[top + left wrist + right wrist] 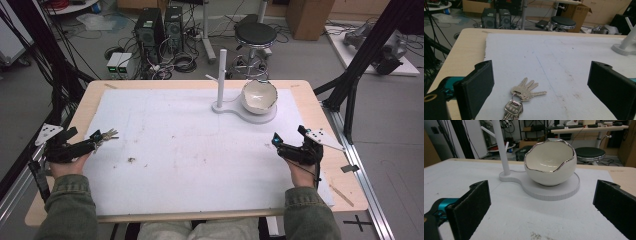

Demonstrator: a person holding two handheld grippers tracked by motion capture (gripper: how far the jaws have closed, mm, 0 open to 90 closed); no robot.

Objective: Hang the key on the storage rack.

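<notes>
A bunch of silver keys (524,93) on a ring lies on the white mat, between and just ahead of the wide-apart jaws of my left gripper (541,75). From the high view the keys (107,134) lie at the mat's left edge, at the tip of the left gripper (87,140). A white egg-shell-shaped bowl with a silver rim (550,165) stands on a white stand base (564,192) beside an upright white pole (500,147). My right gripper (541,195) is open, empty, and well short of the bowl (259,96); it (289,134) rests at the mat's right side.
The white mat (190,150) covers most of the wooden table (85,107). A small peg sticks out of the pole (220,75). There is a speck of debris (131,160) on the mat. Computers, cables and a stool (255,34) stand on the floor beyond the table.
</notes>
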